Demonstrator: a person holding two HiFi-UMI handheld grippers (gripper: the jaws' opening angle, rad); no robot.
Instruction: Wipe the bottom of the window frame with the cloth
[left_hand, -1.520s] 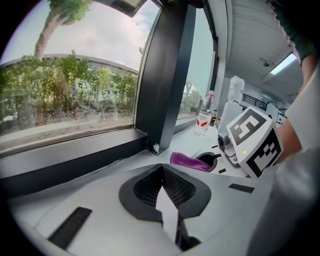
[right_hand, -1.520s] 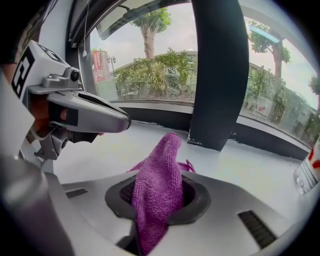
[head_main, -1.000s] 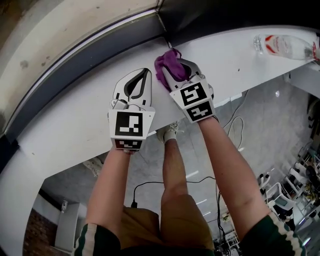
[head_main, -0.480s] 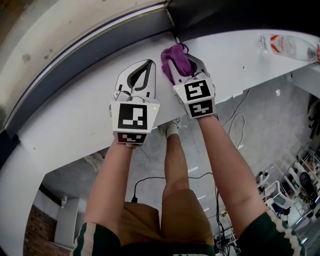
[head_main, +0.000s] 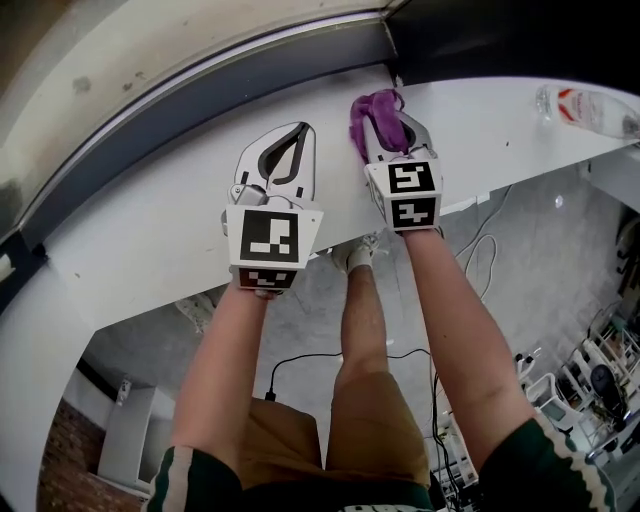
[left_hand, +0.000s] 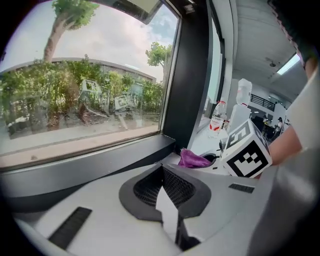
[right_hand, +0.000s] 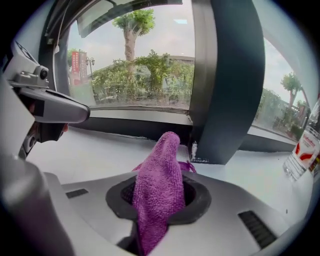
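Over the white sill, the left gripper has its fingers closed on nothing. Just beside it, the right gripper has its fingers clamped on the purple cloth. The cloth's bunched end points toward the dark bottom of the window frame, and a clear bottle stands farther right.

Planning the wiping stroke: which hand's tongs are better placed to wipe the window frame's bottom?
Right. The right tongs are shut on the purple cloth, near the dark frame bottom. The left tongs are shut and hold nothing.
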